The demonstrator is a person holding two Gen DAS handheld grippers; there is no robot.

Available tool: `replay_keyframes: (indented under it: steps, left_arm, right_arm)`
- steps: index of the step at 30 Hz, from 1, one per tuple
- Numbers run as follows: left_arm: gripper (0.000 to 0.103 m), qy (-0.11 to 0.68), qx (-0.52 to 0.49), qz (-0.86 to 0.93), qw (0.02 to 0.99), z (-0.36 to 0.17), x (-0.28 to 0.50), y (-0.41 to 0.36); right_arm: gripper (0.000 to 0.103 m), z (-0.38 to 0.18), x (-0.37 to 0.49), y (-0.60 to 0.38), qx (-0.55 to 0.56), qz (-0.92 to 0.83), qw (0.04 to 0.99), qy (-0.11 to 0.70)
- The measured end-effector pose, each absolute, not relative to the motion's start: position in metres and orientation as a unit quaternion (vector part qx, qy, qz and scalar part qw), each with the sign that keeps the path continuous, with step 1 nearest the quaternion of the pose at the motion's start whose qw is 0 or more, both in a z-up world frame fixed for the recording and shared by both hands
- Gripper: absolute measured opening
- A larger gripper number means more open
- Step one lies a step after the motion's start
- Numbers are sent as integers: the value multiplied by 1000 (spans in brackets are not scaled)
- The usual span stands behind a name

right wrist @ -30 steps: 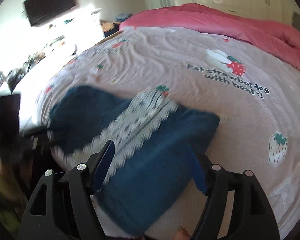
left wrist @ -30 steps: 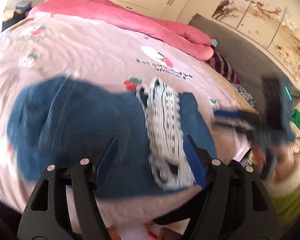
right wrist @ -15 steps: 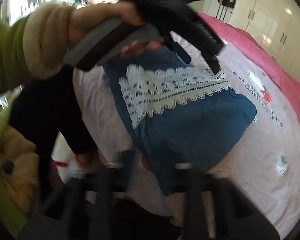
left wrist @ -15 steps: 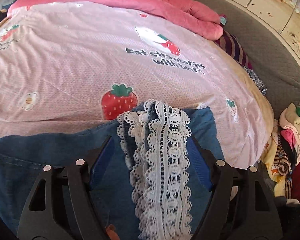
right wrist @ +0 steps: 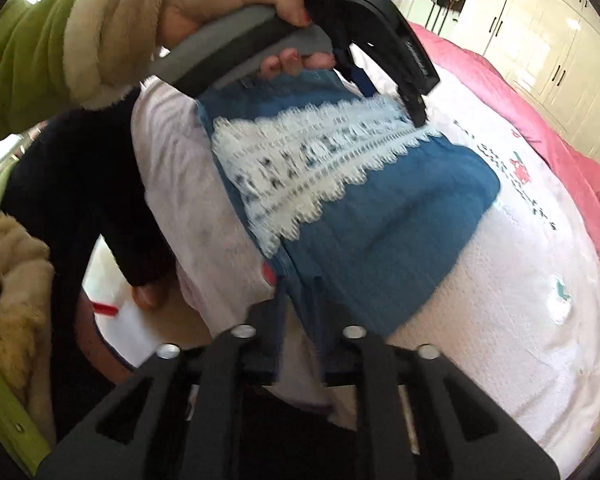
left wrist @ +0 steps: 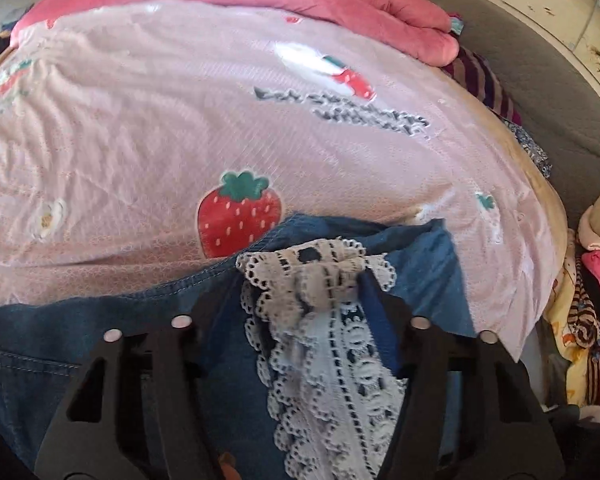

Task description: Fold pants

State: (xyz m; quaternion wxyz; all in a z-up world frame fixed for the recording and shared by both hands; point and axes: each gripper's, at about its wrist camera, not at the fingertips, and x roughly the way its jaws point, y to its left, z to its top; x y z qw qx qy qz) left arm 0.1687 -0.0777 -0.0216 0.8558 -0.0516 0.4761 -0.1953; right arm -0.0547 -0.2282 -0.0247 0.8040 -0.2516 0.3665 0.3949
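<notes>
Left gripper: angled steeply down; jaws part-way closed and just now narrowing, the bunched white lace band of the blue pants gathered between the blue pads; the right-hand pad touches the lace, contact on the other side unclear.

Left hand: seen from the right wrist view, wrapped round the grey handle, thumb over the top, fingers curled beneath; cream cuff and green sleeve at the wrist.

Right gripper: tilted down at the near edge of the pants; jaws narrow, just now reopening from shut, a blue fabric edge between them; grip not discernible through blur.
</notes>
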Motion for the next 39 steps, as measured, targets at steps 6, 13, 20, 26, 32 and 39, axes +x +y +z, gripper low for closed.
replay_keyframes:
  steps: [6, 13, 20, 26, 32, 39]
  left_arm:
    - [39, 462, -13, -228, 857, -6, 161, -81]
    - [12, 490, 9, -212, 846, -26, 176, -86]
    - [7, 457, 9, -217, 863, 1, 176, -83]
    - [11, 467, 18, -199, 861, -20, 190, -89]
    - [39, 466, -16, -184, 865, -31, 192, -67]
    - [58, 397, -15, -159, 904, 9, 142, -39]
  right_arm:
    - [50, -5, -60, -228, -222, 412, 816, 339]
    - [45, -8, -60, -207, -229, 416, 817, 328]
    - [8, -3, -50, -198, -204, 411, 830, 317]
    - [11, -24, -46, -180, -250, 397, 817, 336]
    - [36, -8, -53, -195, -191, 429, 813, 343]
    - [36, 26, -39, -213, -103, 422, 842, 321]
